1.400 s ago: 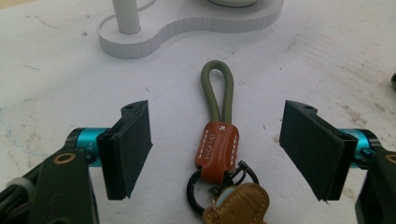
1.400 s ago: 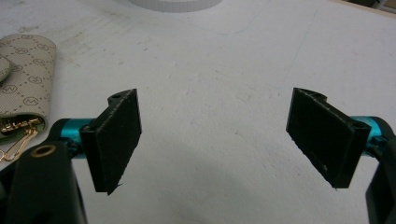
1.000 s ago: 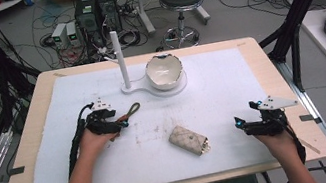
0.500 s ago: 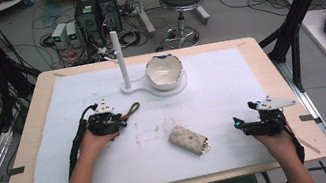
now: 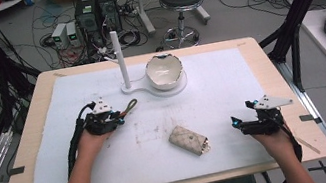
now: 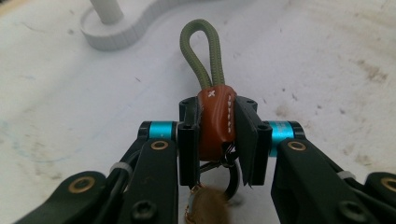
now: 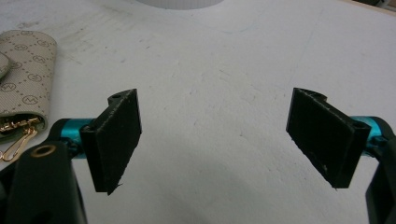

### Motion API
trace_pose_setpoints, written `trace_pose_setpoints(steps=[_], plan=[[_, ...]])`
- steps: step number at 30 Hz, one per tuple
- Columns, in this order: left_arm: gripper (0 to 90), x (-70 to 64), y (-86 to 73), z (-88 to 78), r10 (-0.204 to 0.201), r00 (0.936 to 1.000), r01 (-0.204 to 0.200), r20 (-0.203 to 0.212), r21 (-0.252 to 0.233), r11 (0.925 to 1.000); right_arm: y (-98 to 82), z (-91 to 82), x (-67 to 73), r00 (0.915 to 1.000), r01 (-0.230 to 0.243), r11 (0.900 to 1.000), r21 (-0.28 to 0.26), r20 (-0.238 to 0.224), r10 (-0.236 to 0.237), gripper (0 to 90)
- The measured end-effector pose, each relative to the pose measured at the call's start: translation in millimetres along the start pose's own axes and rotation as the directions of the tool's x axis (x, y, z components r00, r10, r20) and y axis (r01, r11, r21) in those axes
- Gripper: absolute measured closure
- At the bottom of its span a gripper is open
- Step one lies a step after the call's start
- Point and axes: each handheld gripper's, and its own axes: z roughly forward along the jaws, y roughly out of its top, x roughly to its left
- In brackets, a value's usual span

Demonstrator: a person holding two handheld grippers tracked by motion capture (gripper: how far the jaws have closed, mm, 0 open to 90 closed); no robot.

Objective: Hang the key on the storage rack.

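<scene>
My left gripper (image 5: 118, 121) (image 6: 217, 112) lies on the white mat at the left. Its jaws have just been closing and are now shut on the brown leather tab (image 6: 215, 121) of a key fob. The fob's olive green cord loop (image 6: 201, 51) (image 5: 129, 107) sticks out past the fingertips, and a metal ring hangs below the tab. My right gripper (image 5: 234, 123) (image 7: 217, 126) rests at the right with its jaws wide open and nothing between them. A beige patterned key pouch (image 5: 188, 140) (image 7: 23, 70) with a gold clasp lies between the two hands.
A white bowl (image 5: 164, 70) sits on a white stand base (image 6: 112, 35) with an upright post (image 5: 118, 58) at the back middle of the mat. The wooden table edge (image 5: 281, 81) frames the mat.
The left gripper's jaws have closed onto the fob's brown tab. Both hands have stayed almost where they were.
</scene>
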Motion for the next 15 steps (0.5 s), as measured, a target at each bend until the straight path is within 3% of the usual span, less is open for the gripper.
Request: trace_pose_setpoints(steps=[3,6,9,14,15], plan=[[72.2,-0.6,3.3,-8.5,0.006,0.9999,-0.006,-0.015,-0.032,0.9995,2.0,2.6,1.4,0.9999,0.007,1.0,0.001,-0.008,-0.007,18.4],[72.4,-2.9,11.0,-25.7,0.013,0.9981,-0.018,-0.06,-0.093,0.9955,4.7,5.8,3.2,0.9998,0.016,1.0,-0.001,-0.013,-0.016,18.4],[72.4,-3.7,18.6,-38.3,0.014,0.9968,-0.025,-0.079,-0.141,0.9898,7.7,9.4,5.2,0.9996,0.021,1.0,-0.003,-0.021,-0.022,18.4],[72.4,-3.7,29.6,-52.6,0.025,0.9946,-0.042,-0.1,-0.172,0.9842,13.7,17.5,9.9,0.9986,0.034,0.999,-0.003,-0.041,-0.034,18.4],[72.4,-4.1,36.4,-60.0,0.035,0.9937,-0.055,-0.107,-0.189,0.9804,15.2,19.3,11.0,0.9983,0.036,0.999,-0.002,-0.045,-0.036,18.4]])
